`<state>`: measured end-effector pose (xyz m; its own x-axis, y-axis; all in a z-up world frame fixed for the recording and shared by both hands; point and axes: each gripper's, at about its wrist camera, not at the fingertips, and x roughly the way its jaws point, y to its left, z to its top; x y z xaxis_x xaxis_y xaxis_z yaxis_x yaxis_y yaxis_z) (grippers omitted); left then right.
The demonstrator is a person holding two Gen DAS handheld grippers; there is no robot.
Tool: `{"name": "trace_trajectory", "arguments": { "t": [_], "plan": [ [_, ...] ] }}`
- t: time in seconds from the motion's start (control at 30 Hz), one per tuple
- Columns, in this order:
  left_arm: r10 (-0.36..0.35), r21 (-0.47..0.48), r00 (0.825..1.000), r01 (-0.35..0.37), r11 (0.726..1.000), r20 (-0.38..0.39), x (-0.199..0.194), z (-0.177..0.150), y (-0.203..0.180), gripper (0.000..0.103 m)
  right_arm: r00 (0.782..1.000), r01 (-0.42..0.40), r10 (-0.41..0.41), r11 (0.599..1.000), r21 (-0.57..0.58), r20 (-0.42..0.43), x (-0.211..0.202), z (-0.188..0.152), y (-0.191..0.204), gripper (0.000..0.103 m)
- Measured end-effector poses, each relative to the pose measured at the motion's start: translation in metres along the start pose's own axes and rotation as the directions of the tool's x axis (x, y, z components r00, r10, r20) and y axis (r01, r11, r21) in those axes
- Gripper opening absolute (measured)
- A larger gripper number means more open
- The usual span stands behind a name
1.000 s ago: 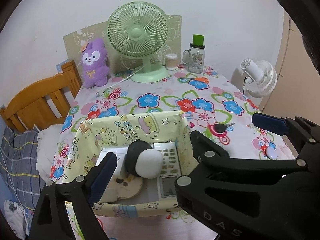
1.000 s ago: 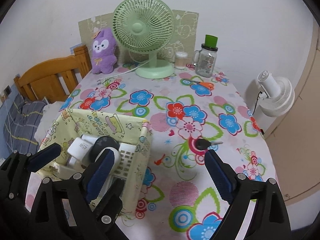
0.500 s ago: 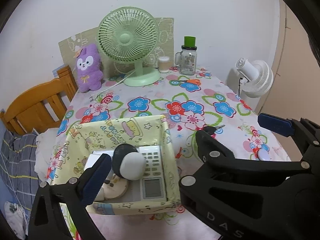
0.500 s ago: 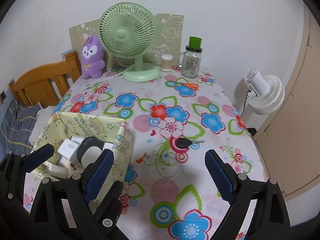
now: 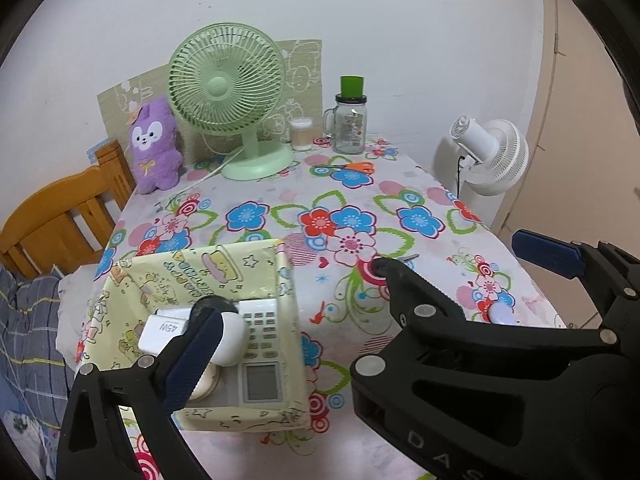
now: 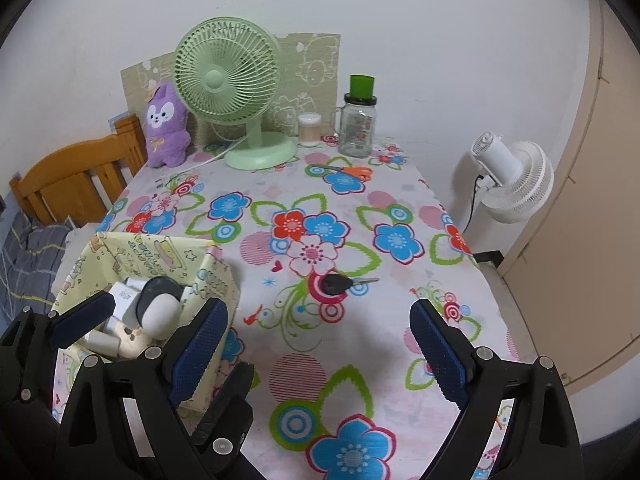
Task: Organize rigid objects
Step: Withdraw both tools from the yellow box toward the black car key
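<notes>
Bench [image 6: 400,184] with floral cloth, seen from both wrist cameras. Green fan [image 6: 228,80], plush [image 6: 164,132], jar [image 6: 356,128], small cup [image 6: 309,130] and scissors [image 6: 344,171] stand along its 12 o'clock edge; a white fan [image 6: 512,180] stands off the bench at 3 o'clock.

Box [image 5: 256,412], yellow printed, open-topped, at 8 o'clock in the right view. Contents: a remote [image 5: 260,344] lying flat against the right wall, a white charger [image 5: 164,326] marked 45W, a black-and-white rounded item [image 6: 158,308] on top, and a pale round piece [image 6: 134,342] beneath. The box looks nearly full.

Right tool [image 6: 320,344]: jaws spread wide, holding nothing, hovering above the bench at 6 o'clock. Left tool [image 5: 360,312]: jaws likewise apart and empty, its near finger [image 5: 192,356] over the box; the right tool's body hides much of the left view.

Key [image 6: 340,283], black-headed, lies flat on the cloth at centre, well apart from the box and ahead of the right tool. It is probably the next item to collect. A small lilac item [image 5: 500,313] lies near the bench's 4 o'clock edge.

Risks, as judged: the thin, flat key may slide or flip between the pads, or the pads may snag the cloth; the two tools, close together, may collide; dropping the key onto the piled contents may let it bounce out.
</notes>
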<state>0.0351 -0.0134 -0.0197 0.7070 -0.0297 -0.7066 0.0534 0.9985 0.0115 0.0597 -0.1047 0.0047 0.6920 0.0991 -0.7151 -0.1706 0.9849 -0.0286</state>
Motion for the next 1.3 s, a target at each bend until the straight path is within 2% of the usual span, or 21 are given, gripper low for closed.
{"name": "trace_trajectory", "arguments": {
  "t": [0.8,1.3],
  "plan": [
    [-0.073,0.075,0.997,0.075,0.994,-0.036,0.028,-0.005,-0.061,0.103,0.997,0.072,-0.072,0.994,0.081,-0.004,0.012,-0.026,-0.065,0.094],
    [-0.098,0.096,0.994,0.103,0.990,-0.056,0.048,-0.017,-0.085,0.102,0.996,0.091,-0.089,0.991,0.096,-0.017,0.024,-0.043,-0.086,0.094]
  ]
}}
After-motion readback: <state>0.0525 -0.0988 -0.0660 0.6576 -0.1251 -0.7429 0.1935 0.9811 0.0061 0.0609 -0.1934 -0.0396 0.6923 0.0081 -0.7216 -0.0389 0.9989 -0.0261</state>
